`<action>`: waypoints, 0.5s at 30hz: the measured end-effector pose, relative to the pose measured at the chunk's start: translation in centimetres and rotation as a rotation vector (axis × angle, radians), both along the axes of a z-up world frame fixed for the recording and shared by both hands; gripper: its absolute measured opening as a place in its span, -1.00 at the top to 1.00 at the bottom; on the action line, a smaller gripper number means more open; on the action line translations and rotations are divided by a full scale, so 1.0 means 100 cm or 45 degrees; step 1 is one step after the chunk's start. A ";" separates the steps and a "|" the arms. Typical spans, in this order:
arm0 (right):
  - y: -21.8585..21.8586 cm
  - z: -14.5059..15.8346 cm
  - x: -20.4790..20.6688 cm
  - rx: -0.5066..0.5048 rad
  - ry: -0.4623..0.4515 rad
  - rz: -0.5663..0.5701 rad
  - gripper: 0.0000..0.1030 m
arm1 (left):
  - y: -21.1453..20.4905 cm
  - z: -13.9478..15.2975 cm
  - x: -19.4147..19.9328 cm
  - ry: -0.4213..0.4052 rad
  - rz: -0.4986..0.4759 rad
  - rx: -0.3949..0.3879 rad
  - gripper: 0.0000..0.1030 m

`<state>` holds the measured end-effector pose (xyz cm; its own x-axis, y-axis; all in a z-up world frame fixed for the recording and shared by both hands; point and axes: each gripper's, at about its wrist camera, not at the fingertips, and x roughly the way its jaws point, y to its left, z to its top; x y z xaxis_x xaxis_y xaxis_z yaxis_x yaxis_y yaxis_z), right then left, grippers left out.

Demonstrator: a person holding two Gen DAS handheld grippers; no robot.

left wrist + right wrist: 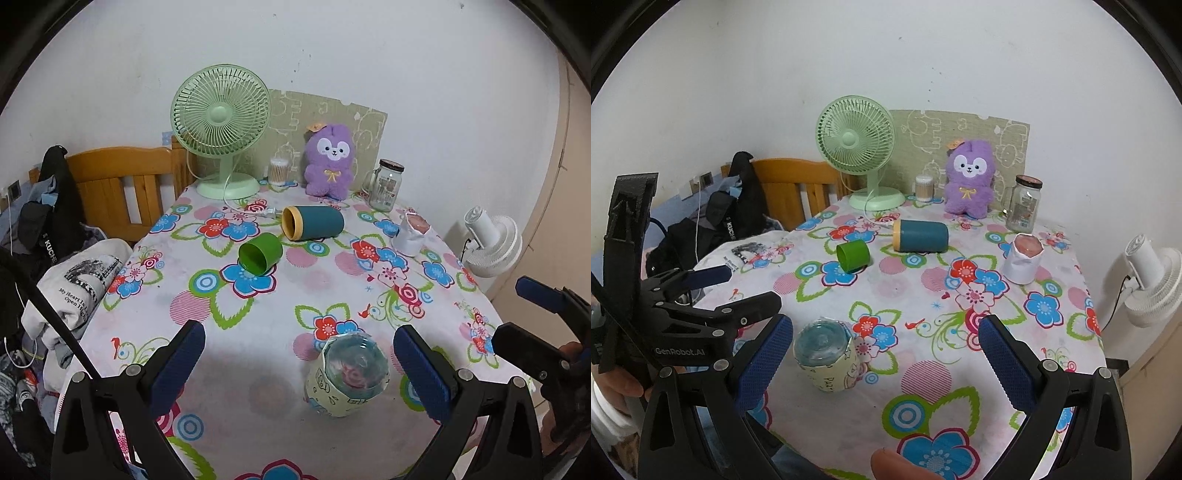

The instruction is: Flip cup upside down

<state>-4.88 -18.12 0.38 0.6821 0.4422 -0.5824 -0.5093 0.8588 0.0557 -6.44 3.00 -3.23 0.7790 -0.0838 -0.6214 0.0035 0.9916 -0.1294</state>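
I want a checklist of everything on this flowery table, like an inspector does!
Surface: flowered tablecloth, mostly bare.
Job's things: patterned cup nearest the grippers, apparently base up; green cup and teal cup on their sides.
Clutter: green fan, purple plush, glass jar, cotton swabs, paper-wrapped cup.
Grippers: left gripper and right gripper open, empty.
Cables: fan cord on the cloth.
Surroundings: white fan, clothes pile.

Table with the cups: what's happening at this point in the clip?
A person holds a gripper in each hand above a flowered table. Both the left gripper and the right gripper are open and hold nothing. The nearest cup, with a cartoon sleeve, stands base up close in front of them. A green cup and a teal cup lie on their sides further back; a white paper cup stands to the right.
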 end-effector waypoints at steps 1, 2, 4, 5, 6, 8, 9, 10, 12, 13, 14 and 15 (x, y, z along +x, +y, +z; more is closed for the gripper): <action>0.000 -0.001 0.000 -0.003 0.002 0.001 -0.97 | 0.000 0.000 0.000 0.000 -0.002 0.003 -1.00; 0.001 -0.001 0.001 -0.003 0.006 0.002 -0.97 | -0.001 -0.001 0.000 0.000 -0.004 0.007 -1.00; 0.001 -0.002 0.003 -0.003 0.016 0.004 -0.97 | -0.002 -0.002 0.000 0.004 -0.006 0.015 -1.00; 0.000 -0.002 0.003 -0.003 0.018 0.004 -0.97 | -0.002 -0.002 0.000 0.006 -0.007 0.017 -1.00; 0.000 -0.003 0.004 -0.004 0.019 0.004 -0.97 | -0.002 -0.003 0.001 0.007 -0.008 0.019 -1.00; 0.000 -0.004 0.004 -0.004 0.018 -0.001 -0.97 | -0.002 -0.003 0.001 0.008 -0.006 0.023 -1.00; 0.000 -0.004 0.005 -0.004 0.019 -0.001 -0.97 | -0.002 -0.003 0.001 0.008 -0.004 0.023 -1.00; 0.000 -0.005 0.005 -0.004 0.019 -0.001 -0.97 | -0.002 -0.004 0.002 0.010 -0.003 0.023 -1.00; 0.000 -0.005 0.005 -0.004 0.020 -0.002 -0.97 | -0.001 -0.004 0.003 0.014 -0.003 0.015 -1.00; 0.000 -0.005 0.006 -0.004 0.021 -0.002 -0.97 | -0.001 -0.004 0.003 0.016 -0.003 0.009 -1.00; 0.000 -0.005 0.005 -0.004 0.020 0.000 -0.97 | 0.000 -0.004 0.004 0.018 -0.004 0.005 -1.00; 0.000 -0.005 0.005 -0.003 0.020 0.001 -0.97 | 0.000 -0.005 0.004 0.020 -0.004 0.002 -1.00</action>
<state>-4.36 -18.09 -0.14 0.6724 0.4411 -0.5943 -0.5090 0.8586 0.0614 -6.04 2.97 -3.72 0.7687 -0.0854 -0.6339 0.0047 0.9918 -0.1279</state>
